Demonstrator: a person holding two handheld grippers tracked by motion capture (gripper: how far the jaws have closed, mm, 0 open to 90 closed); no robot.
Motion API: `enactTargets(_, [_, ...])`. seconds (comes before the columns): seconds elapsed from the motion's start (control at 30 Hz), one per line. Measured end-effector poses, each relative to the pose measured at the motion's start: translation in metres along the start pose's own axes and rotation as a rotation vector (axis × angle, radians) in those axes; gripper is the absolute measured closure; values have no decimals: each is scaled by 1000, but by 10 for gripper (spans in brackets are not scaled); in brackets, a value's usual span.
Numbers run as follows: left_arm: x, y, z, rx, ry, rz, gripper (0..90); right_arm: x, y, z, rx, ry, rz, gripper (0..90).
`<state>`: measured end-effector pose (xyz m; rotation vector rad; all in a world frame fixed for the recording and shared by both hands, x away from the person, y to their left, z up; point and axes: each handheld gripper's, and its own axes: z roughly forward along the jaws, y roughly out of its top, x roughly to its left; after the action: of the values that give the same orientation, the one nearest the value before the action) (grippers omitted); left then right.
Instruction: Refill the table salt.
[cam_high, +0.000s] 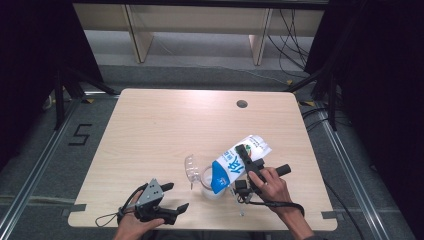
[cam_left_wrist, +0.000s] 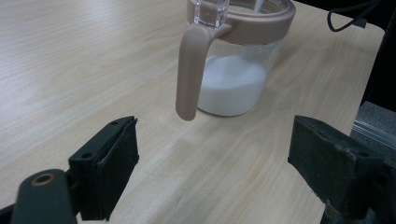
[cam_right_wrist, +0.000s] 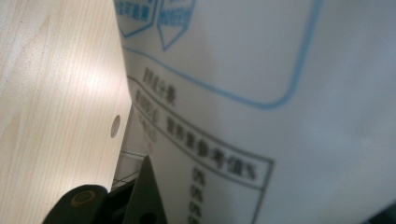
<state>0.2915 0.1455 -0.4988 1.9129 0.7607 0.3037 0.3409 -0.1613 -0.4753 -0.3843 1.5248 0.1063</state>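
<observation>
Blue-and-white milk carton (cam_high: 235, 163): tilted, pinched by right gripper (cam_high: 248, 161), spout over clear glass pitcher with beige rim (cam_high: 206, 180). Left gripper (cam_high: 172, 197): spread, empty, pitcher's eight o'clock.

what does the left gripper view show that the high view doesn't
Left gripper view: the white liquid level inside the jug and its tan handle up close. High view: the tilted carton over the jug, clamped in the right gripper, and the left gripper open. Both: the jug on the wooden table.
</observation>
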Motion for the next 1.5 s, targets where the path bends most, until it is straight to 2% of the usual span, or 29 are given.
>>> enactTargets(0.13, [0,0,0,0,2,0,152,0,0,0,-1,-2,-10,697])
enactTargets(0.2, [0,0,1,-6,-5,-1,152,-3,0,1,-21,-18,-52,697])
enactTargets(0.3, [0,0,1,-5,-6,0,152,-3,1,1,-21,-21,-49,700])
enactTargets(0.33, [0,0,1,-5,-6,1,152,-2,0,2,-36,-37,-47,701])
enactTargets(0.5, [0,0,1,-5,-6,1,152,-3,0,2,-28,-24,-54,707])
enactTargets(0.57, [2,0,0,-3,-9,28,152,-3,0,1,-19,-19,-57,709])
enactTargets(0.63, [2,0,0,-3,-9,24,152,-1,0,1,-23,-22,-40,710])
enactTargets(0.8, [2,0,0,-3,-9,24,153,-3,0,2,-36,-33,-58,716])
enactTargets(0.87, [1,0,0,-3,-8,20,152,-3,1,1,-17,-15,-62,721])
enactTargets(1.0, [2,0,0,0,-6,25,152,-3,1,1,-21,-15,-61,725])
enactTargets(1.07, [2,0,0,-1,-6,25,152,-3,0,2,-36,-30,-59,726])
enactTargets(1.17, [1,0,0,1,-3,26,152,-2,0,0,-4,-2,-43,728])
enactTargets(1.3, [2,0,0,-1,-6,25,152,-2,0,0,-6,-4,-46,729])
enactTargets(1.33, [1,0,0,-1,-6,25,152,-3,0,1,-21,-16,-61,729])
enactTargets(1.37, [1,0,0,1,-4,26,152,-3,0,1,-18,-14,-60,730])
enactTargets(1.4, [1,0,0,1,-4,25,152,-2,0,0,-7,-14,-37,730])
enactTargets(1.47, [2,0,0,-3,-8,24,152,-7,1,1,-28,-34,-109,731])
enactTargets(1.5, [2,0,0,-2,-7,25,152,-2,0,0,-14,-26,-40,731])
